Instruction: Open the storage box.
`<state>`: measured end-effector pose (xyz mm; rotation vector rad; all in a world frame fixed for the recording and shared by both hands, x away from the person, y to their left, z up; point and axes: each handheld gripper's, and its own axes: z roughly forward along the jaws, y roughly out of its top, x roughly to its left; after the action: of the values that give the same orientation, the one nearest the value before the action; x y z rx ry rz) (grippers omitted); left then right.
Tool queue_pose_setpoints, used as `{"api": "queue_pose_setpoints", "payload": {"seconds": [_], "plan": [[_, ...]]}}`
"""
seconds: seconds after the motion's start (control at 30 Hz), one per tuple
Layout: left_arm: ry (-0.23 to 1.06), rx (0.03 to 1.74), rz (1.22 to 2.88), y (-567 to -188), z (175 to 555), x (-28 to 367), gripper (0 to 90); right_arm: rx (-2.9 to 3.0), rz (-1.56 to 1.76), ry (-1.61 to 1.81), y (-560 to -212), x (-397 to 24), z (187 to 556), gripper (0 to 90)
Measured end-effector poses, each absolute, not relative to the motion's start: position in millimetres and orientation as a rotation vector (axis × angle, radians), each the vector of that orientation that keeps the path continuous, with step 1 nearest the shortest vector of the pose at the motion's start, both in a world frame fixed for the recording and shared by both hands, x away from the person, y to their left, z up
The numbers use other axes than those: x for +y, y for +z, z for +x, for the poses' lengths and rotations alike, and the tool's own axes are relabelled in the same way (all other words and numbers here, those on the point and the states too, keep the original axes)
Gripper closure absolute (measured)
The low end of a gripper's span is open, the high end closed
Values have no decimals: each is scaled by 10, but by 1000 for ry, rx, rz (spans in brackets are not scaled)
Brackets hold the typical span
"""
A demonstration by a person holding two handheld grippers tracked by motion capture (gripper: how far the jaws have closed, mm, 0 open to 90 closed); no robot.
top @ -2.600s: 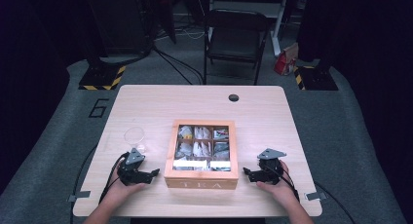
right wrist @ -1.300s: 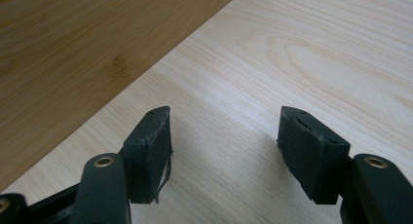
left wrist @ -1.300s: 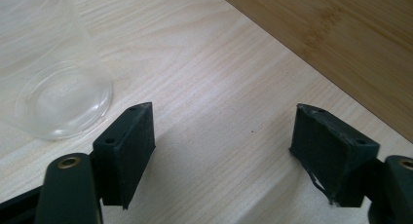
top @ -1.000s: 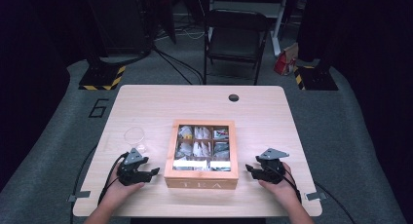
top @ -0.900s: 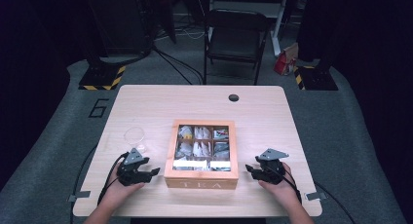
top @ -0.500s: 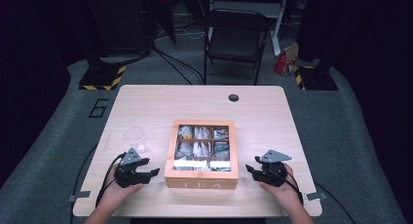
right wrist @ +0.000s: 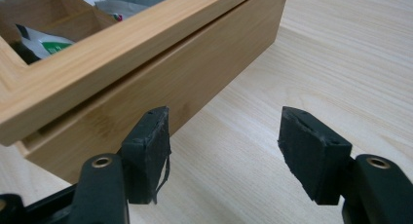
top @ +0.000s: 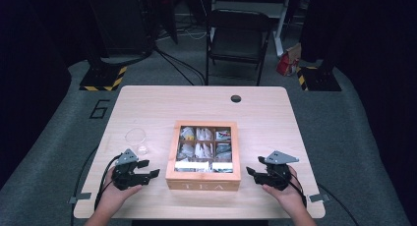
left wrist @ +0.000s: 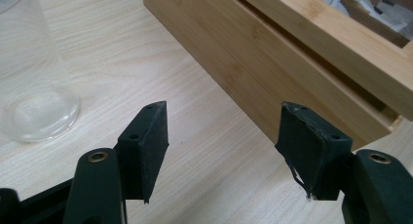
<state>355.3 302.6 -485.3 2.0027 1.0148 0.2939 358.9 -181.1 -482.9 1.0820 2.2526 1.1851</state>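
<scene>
While the wooden tea box (top: pixel 203 179) sits between them, left gripper (top: pixel 148 169) and right gripper (top: pixel 250 171) gape wide, empty; the right's jaws have just been opening.

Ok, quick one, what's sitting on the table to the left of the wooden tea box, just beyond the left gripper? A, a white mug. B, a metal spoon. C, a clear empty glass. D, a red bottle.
C: a clear glass stands upright on the table left of the tea box, beyond the left gripper; the left gripper view shows its see-through wall and base with nothing inside.
</scene>
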Motion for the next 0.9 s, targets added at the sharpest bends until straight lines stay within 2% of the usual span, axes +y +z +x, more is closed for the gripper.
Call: {"api": "queue_pose_setpoints", "payload": {"seconds": [0.23,0.53,0.9], "plan": [[292,1010,1981,-4805,3504,3014,353,2232,1064,1234,-4737,-1792,3519,350],[240,1016,1918,-4697,3434,3013,380,2263,1051,1228,-4644,-1724,3383,428],[286,971,1955,-4562,3271,2945,387,2317,984,1264,-4526,-1597,3166,484]]}}
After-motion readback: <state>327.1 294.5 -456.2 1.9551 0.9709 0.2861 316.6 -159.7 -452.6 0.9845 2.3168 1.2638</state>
